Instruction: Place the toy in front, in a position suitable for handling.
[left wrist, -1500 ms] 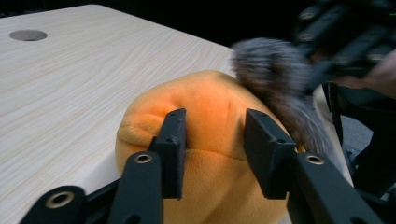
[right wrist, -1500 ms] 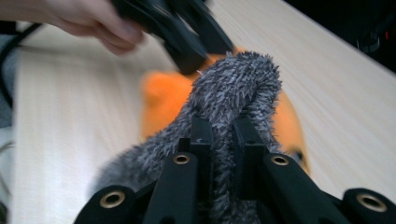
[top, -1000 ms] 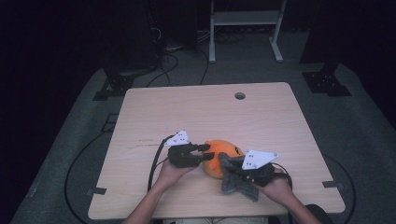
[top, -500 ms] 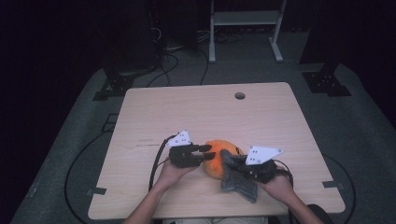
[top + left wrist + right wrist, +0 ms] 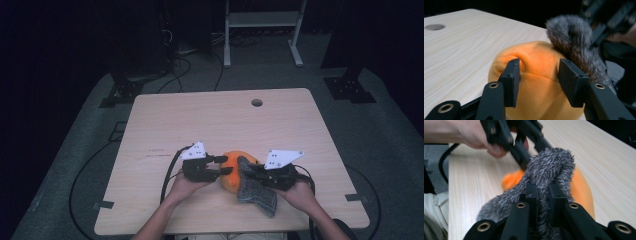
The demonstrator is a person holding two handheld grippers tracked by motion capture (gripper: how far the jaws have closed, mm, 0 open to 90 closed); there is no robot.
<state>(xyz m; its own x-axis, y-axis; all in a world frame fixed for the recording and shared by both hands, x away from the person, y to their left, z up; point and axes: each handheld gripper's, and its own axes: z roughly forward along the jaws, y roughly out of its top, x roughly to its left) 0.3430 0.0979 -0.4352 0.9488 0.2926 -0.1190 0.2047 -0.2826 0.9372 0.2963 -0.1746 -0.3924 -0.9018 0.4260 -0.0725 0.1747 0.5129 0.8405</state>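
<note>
So there's an orange plush thing (image 5: 231, 172) sitting near the front edge of the wooden table (image 5: 210, 120), a bit right of centre, with a fuzzy grey cloth (image 5: 255, 189) draped over its 3 o'clock side and trailing toward 5 o'clock. The left gripper (image 5: 537, 81) comes in from 9 o'clock; its jaws have just been opening and now stand just beside the plush, a fold between them, hardly squeezing. The right gripper (image 5: 542, 195), at 3 o'clock, is clamped tight on the grey cloth.
</note>
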